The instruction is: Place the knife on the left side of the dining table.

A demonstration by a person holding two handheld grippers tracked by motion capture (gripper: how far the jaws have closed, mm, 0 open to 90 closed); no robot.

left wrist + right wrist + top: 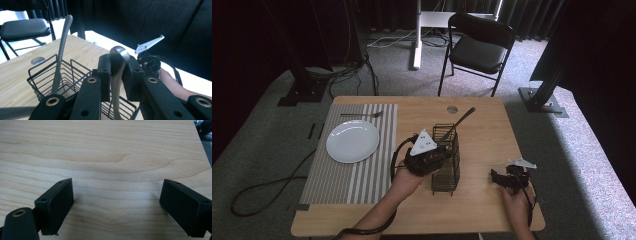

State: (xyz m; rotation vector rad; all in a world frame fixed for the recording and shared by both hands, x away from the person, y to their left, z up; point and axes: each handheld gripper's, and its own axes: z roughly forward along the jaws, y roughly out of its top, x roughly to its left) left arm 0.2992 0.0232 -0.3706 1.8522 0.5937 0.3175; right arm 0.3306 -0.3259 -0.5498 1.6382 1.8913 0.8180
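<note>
The high view looks forward and down over the whole table [492,130] from the person's side. The left gripper view sits close above the basket [47,80], facing across the table toward the chair [23,28], both also in the high view. The right gripper view looks steeply down, close on bare table.

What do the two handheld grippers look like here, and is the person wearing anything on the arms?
Both the left gripper and the right gripper are black, with blocky rectangular jaws on arms fixed with brass-coloured rivets. Each carries a pale grey three-cornered plate with small holes on top. A black cable loops from each. The forearms are bare; a dark cable or strap lies around the left forearm.
</note>
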